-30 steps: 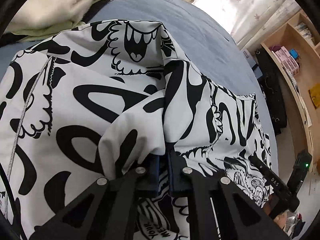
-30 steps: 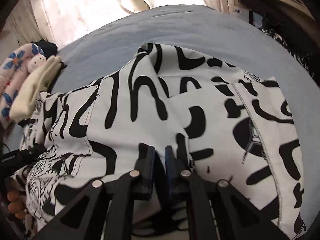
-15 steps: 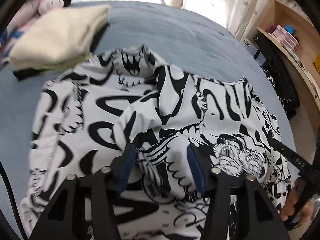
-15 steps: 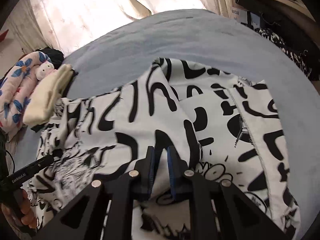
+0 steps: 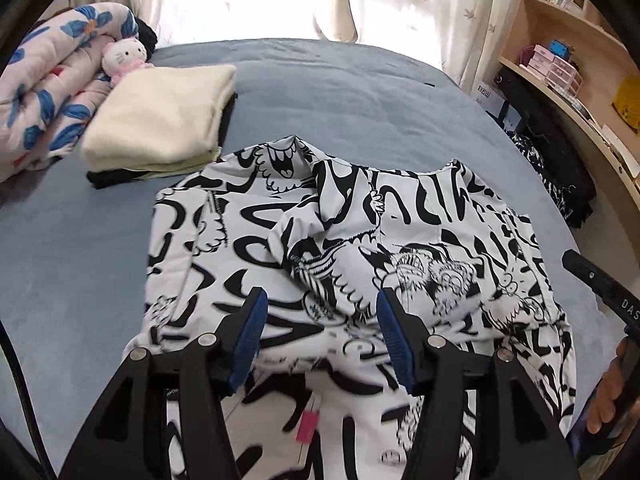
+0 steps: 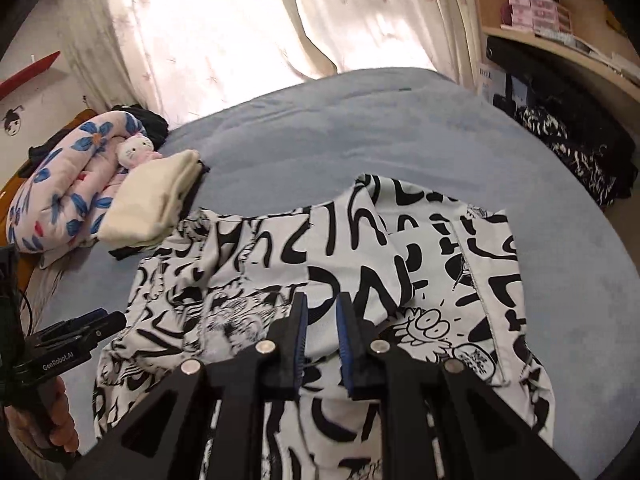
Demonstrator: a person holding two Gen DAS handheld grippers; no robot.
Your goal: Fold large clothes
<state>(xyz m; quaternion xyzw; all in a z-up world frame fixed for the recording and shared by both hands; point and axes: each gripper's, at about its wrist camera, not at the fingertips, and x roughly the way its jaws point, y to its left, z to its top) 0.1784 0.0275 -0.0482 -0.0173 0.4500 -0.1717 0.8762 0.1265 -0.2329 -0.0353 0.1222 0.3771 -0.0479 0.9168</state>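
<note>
Black-and-white printed garment (image 5: 360,264) lies part-folded on the blue bed (image 5: 340,92), just beside the cream folded stack (image 5: 160,120). Left gripper (image 5: 318,332) above the garment, jaws roughly half apart, nothing between them. Right gripper (image 6: 320,330) jaws opening, gap narrow, no cloth pinched. Judgement: fold laid, both releasing to regrasp.

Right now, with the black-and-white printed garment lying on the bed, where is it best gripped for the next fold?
Probably the two near corners of the printed garment, one per gripper, coming in low from the near edge. The far part is already folded over and bunched, while the near hem lies flat on the bed. The left gripper is open; the right gripper's jaws are opening, gripping nothing.
</note>
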